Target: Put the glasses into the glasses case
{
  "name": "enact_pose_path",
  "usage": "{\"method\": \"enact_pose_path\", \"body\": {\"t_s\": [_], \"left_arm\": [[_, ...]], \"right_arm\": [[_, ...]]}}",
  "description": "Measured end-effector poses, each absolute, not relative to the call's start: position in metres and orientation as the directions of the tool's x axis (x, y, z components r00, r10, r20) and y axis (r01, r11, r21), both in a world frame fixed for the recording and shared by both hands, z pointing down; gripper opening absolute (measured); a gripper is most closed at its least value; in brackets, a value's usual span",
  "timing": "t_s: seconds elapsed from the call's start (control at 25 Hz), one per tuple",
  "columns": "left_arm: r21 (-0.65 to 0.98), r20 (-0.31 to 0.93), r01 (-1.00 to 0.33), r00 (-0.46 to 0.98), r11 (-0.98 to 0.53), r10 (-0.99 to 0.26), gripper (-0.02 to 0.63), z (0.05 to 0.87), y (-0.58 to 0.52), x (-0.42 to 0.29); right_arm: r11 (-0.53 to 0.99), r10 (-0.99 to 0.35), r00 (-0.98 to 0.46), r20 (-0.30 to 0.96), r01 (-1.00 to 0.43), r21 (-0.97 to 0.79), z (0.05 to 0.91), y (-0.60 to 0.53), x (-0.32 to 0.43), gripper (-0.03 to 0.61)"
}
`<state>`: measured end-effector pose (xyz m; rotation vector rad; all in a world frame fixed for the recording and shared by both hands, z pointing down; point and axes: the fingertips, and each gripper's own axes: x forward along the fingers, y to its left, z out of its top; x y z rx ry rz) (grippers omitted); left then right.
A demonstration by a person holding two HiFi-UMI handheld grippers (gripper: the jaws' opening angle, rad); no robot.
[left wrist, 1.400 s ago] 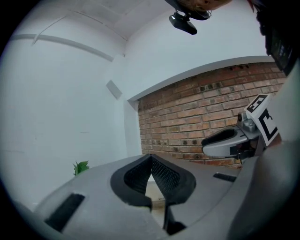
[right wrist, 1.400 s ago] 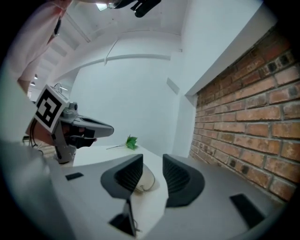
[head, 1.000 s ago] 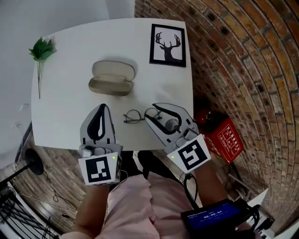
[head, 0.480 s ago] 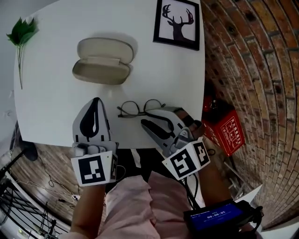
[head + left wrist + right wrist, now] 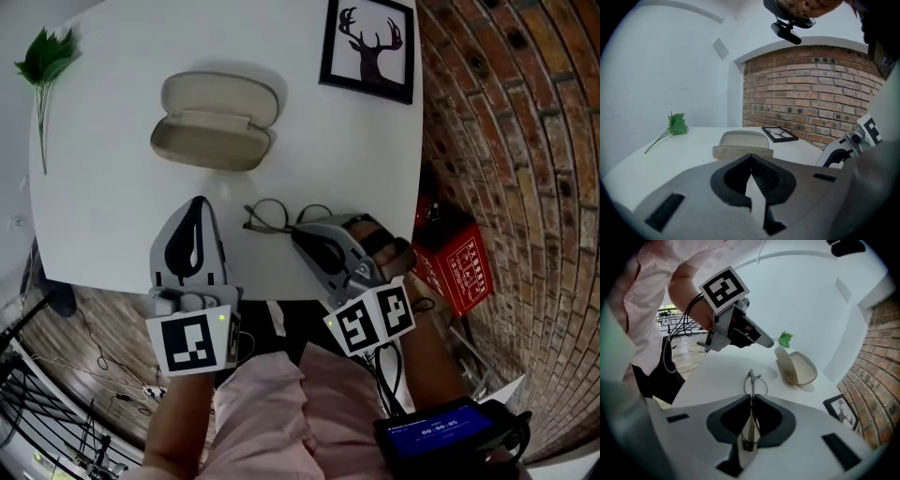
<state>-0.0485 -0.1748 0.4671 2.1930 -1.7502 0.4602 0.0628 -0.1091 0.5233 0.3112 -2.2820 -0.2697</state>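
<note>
Thin dark-rimmed glasses (image 5: 266,215) lie on the white table (image 5: 103,206) near its front edge. My right gripper (image 5: 303,231) reaches them from the right; its jaws have just been closing and now grip the frame edge-on (image 5: 750,401), with one lens sticking out ahead (image 5: 752,382). The beige glasses case (image 5: 217,122) lies open farther back, lid up (image 5: 743,140) (image 5: 797,367). My left gripper (image 5: 196,205) hovers left of the glasses, jaws shut (image 5: 751,161) and holding nothing.
A framed deer picture (image 5: 367,51) sits at the table's back right corner and a green sprig (image 5: 43,67) at the back left. A red box (image 5: 456,268) stands on the brick floor right of the table.
The right gripper has dropped onto the glasses, rolled, and its jaws have closed on the frame. The left gripper has sunk slightly.
</note>
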Motion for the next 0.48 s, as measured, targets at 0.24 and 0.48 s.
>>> {"method": "enact_pose_path", "body": {"t_s": [0.24,0.48], "left_arm": [[0.021,0.401,-0.975,0.210,-0.220,-0.892,0.008,0.455,-0.176,-0.054],[-0.012,0.305,-0.975,0.208,-0.222,-0.929,0.007,0.407,-0.186,-0.058]], "right_arm": [[0.948,-0.307,-0.681,0.664,-0.161,0.273,0.505,-0.113,0.056,0.029],[0.926,-0.376,-0.718,0.586,-0.271,0.263,0.447,-0.132,0.056,0.028]]}}
